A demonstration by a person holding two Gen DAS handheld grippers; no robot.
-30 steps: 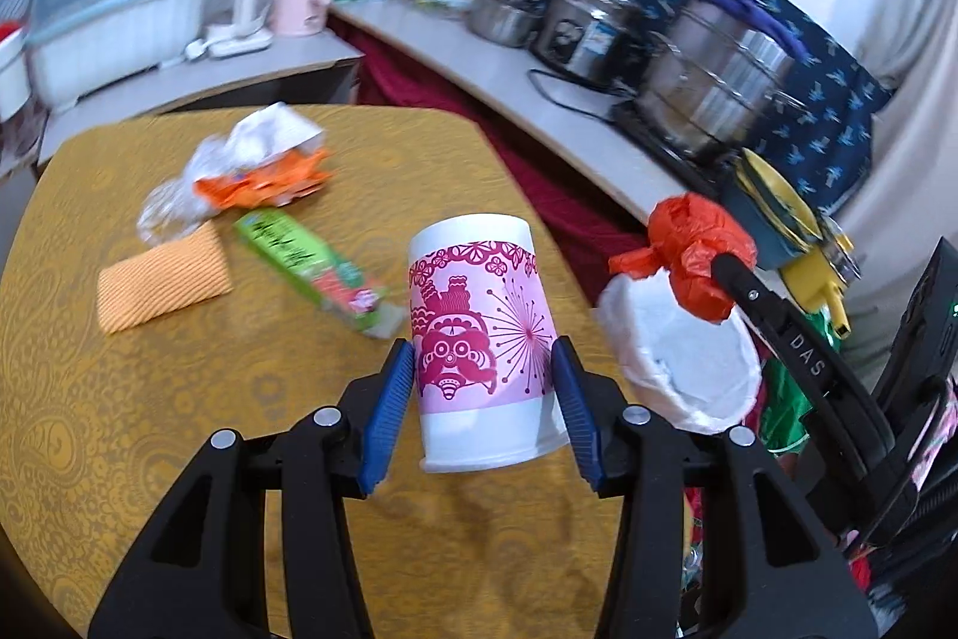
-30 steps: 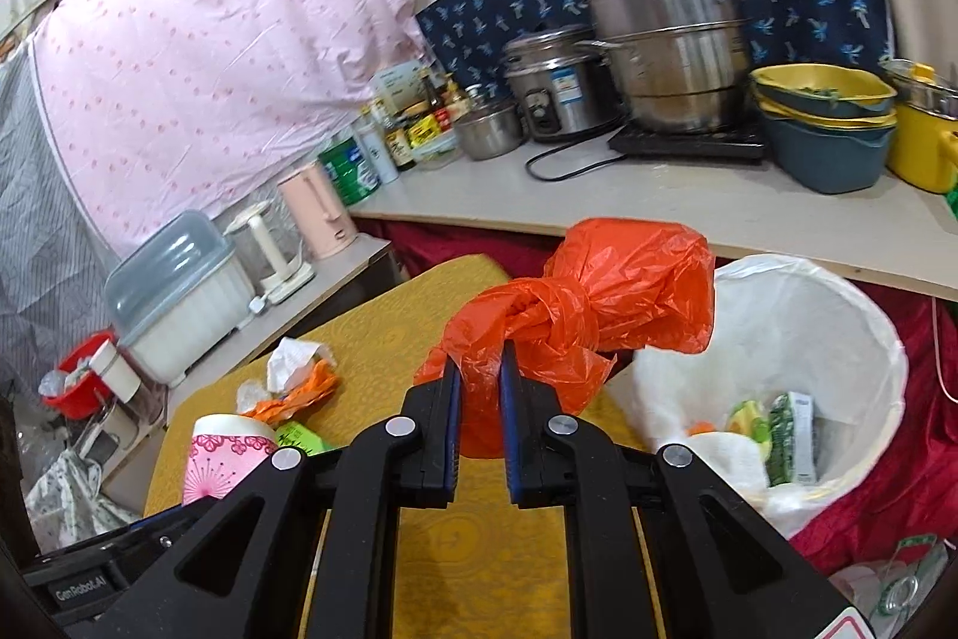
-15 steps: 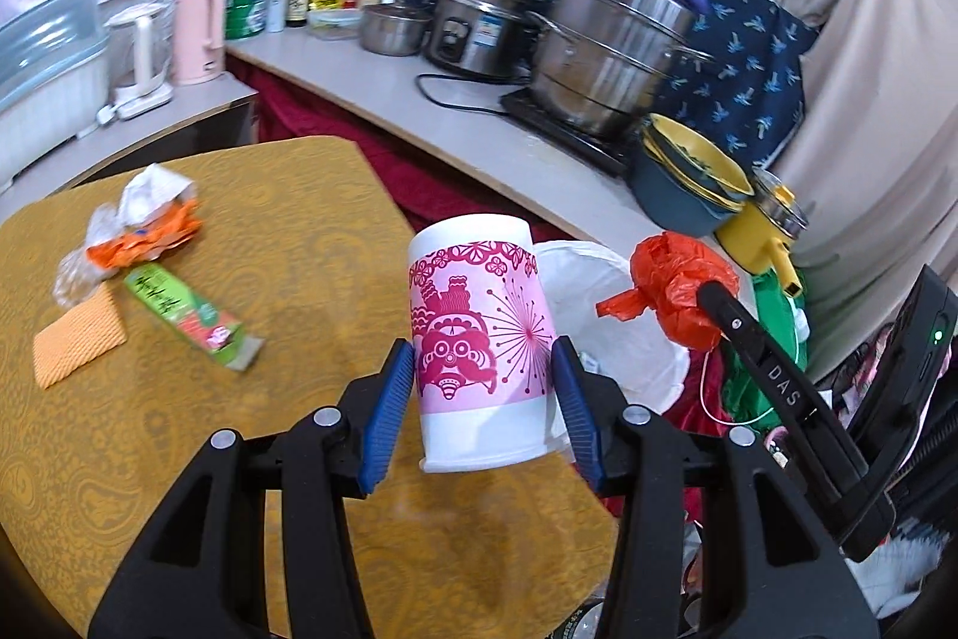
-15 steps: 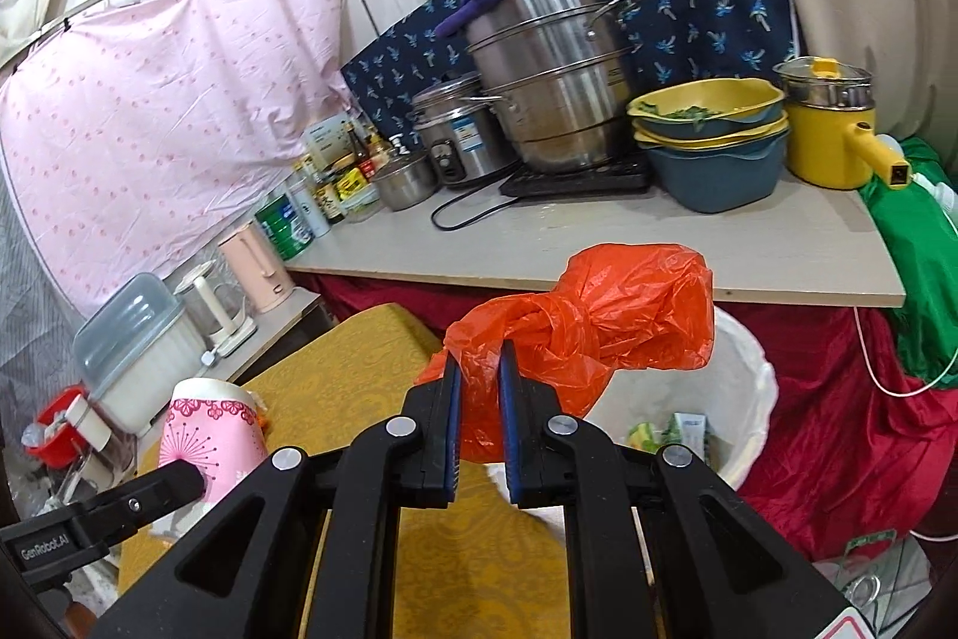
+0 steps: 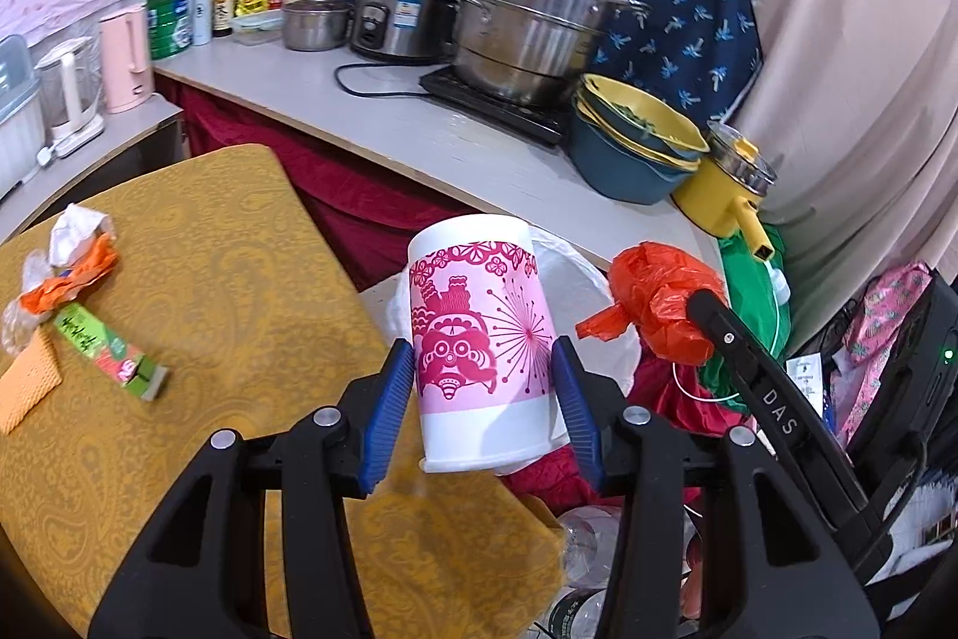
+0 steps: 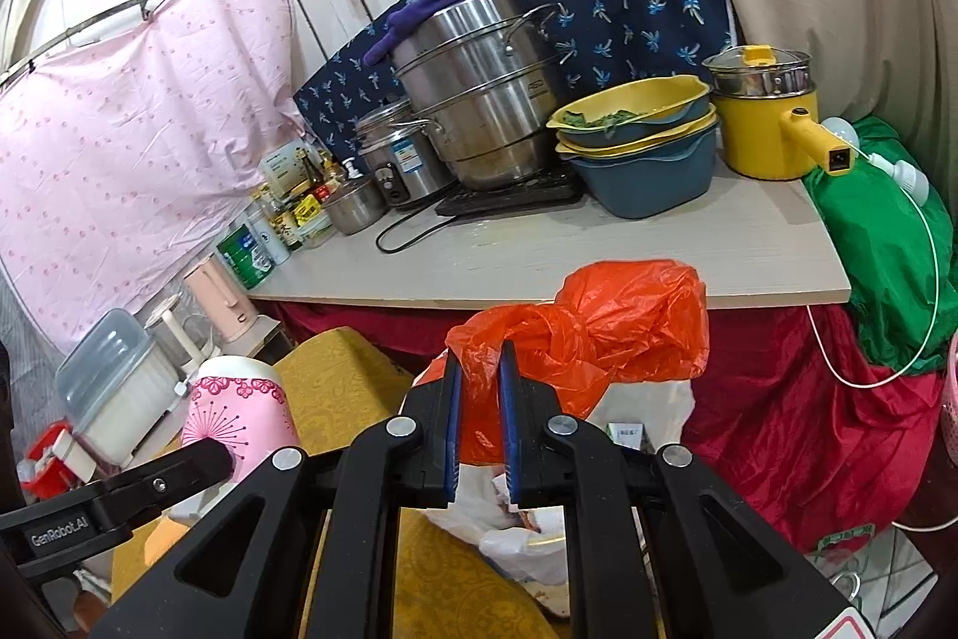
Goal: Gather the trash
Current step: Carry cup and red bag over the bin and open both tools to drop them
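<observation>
In the left wrist view, the left gripper (image 5: 482, 399) is clamping the pink-printed paper cup (image 5: 479, 339) between its blue pads, jaws about half spread, cup upside down going by its print. Compared with a second ago, the yellow table (image 5: 239, 279) has slid toward 9 o'clock and the cup is now hanging over the table's edge at 3 o'clock, in front of the white bin liner (image 5: 575, 279). The counter pots have swung from 2 o'clock to 12 o'clock. Left on the table at 9 o'clock are four bits of litter: one crumpled wrapper pile (image 5: 66, 262), one green packet (image 5: 111, 354), one orange cloth square (image 5: 24, 393), counted with the white tissue in the pile. At 3 o'clock the right gripper's finger is carrying one orange plastic bag (image 5: 658, 303).

In the right wrist view, the right gripper (image 6: 479, 429) is pinching the orange plastic bag (image 6: 599, 333), jaws nearly closed on a fold of it. Against the earlier frame, the bin liner (image 6: 646, 405) is now sitting mostly hidden behind and beneath the bag at 6 o'clock, and the counter (image 6: 599, 250) is filling more of the middle. One cup (image 6: 239, 411) is showing at 8 o'clock in the left gripper.
</observation>
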